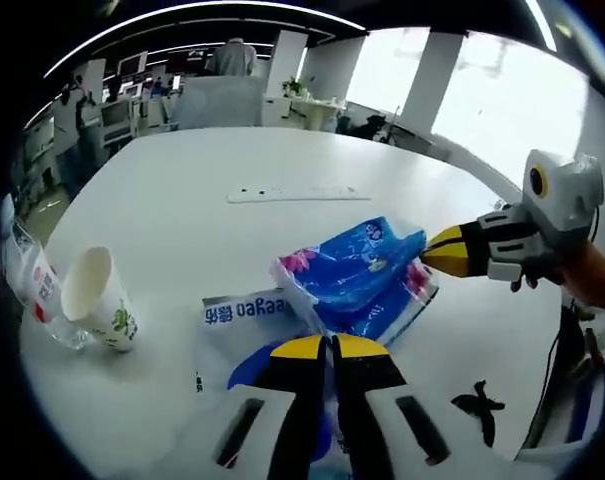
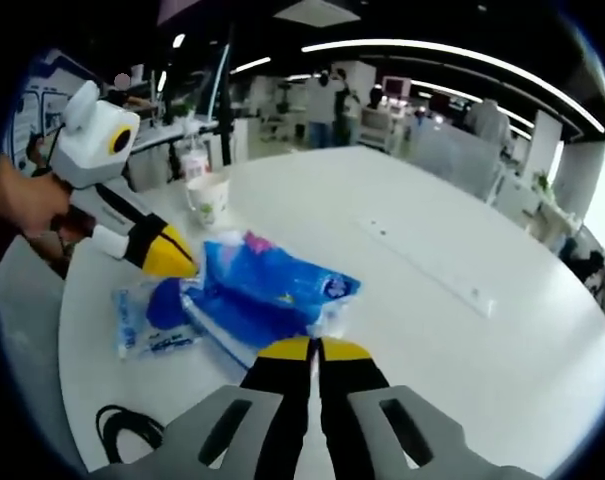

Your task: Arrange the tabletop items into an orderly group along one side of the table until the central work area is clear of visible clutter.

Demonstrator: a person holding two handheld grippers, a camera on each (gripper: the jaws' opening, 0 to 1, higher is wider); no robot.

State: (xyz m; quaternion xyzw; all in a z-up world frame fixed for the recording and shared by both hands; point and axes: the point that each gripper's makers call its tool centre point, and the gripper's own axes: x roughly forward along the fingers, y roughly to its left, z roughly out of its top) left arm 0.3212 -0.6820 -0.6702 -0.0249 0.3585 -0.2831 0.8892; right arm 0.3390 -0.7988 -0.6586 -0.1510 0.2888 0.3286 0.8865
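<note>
A blue tissue pack (image 1: 357,270) (image 2: 267,285) lies on the white table (image 1: 182,200), partly over a flat blue-and-white packet (image 1: 237,310) (image 2: 147,320). My left gripper (image 1: 329,345) (image 2: 177,262) is shut, its yellow tips pinching the wrapper at one end of the pack. At the opposite end my right gripper (image 2: 312,348) (image 1: 427,255) is shut on the crinkled wrapper corner. A paper cup (image 1: 97,300) (image 2: 210,200) stands upright a little way off, with a clear plastic cup (image 1: 32,285) (image 2: 194,160) behind it.
A white power strip (image 1: 297,192) (image 2: 432,265) lies across the middle of the table. A black cable (image 1: 482,405) (image 2: 122,430) sits near the table edge. Office desks, chairs and a person stand beyond the table.
</note>
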